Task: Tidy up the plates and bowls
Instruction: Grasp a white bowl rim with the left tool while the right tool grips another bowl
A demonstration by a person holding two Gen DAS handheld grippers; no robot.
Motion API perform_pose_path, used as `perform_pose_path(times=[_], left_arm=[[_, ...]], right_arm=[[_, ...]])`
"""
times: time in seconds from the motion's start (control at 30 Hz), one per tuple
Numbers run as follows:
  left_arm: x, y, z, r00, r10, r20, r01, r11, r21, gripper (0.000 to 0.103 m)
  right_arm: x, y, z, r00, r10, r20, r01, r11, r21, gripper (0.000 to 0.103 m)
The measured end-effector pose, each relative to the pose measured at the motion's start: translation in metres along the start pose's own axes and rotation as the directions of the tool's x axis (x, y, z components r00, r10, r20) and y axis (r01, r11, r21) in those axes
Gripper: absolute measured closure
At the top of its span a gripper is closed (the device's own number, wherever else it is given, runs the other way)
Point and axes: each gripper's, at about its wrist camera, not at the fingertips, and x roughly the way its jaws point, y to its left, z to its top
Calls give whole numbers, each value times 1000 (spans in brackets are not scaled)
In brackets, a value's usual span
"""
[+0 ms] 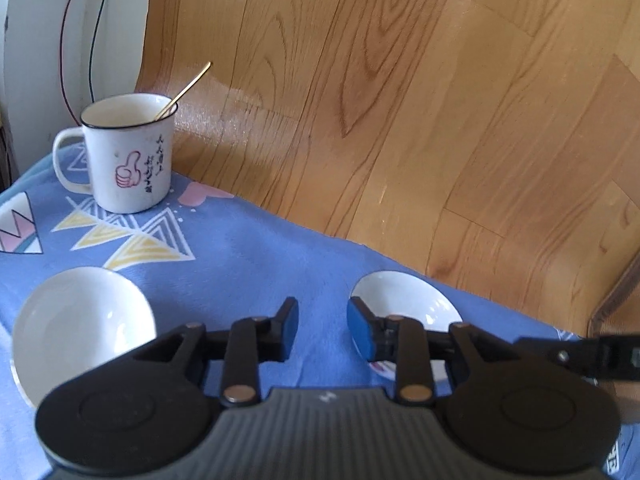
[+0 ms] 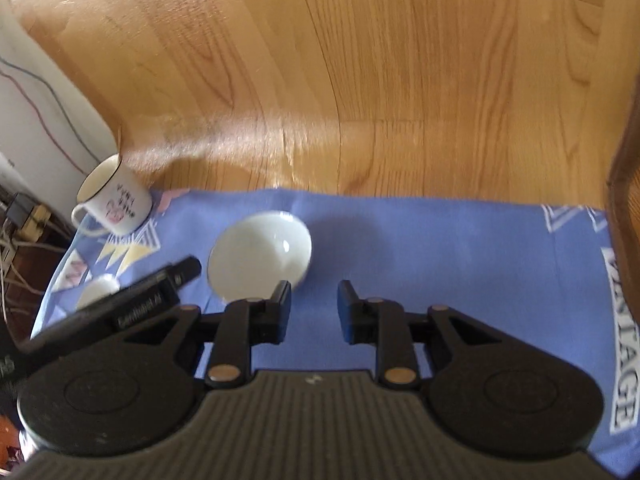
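Bowls (image 1: 80,320) and (image 1: 408,304) rest apart on the blue cloth (image 1: 248,248), lower frame, unstacked, since my left gripper (image 1: 322,326) and right gripper (image 2: 312,310) stand released, gripping nothing.

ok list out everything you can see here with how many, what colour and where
mug: one, white with a dark rim and a red thumbs-up drawing, far left corner of the cloth
spoon: one, gold, standing in the mug
bowls: two, white, on the cloth; one at the left, one further right
cloth: one, blue with patterned triangles, covering the surface
floor: wooden, beyond the cloth
wires: two, red and green, on the white wall at the left
left tongs: black with blue pads, open, empty
right tongs: same, open, empty
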Motion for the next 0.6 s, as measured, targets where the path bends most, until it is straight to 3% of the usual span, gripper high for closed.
perform_pose_path(times=[0.53, 0.6], left_arm=[[39, 18, -1, 986, -127, -104, 115, 987, -113, 74], [40, 19, -2, 984, -143, -107, 130, 984, -120, 79]], right_arm=[[67, 0, 22, 997, 7, -75, -8, 1000, -6, 74], [72, -1, 20, 996, 14, -83, -15, 1000, -4, 88]])
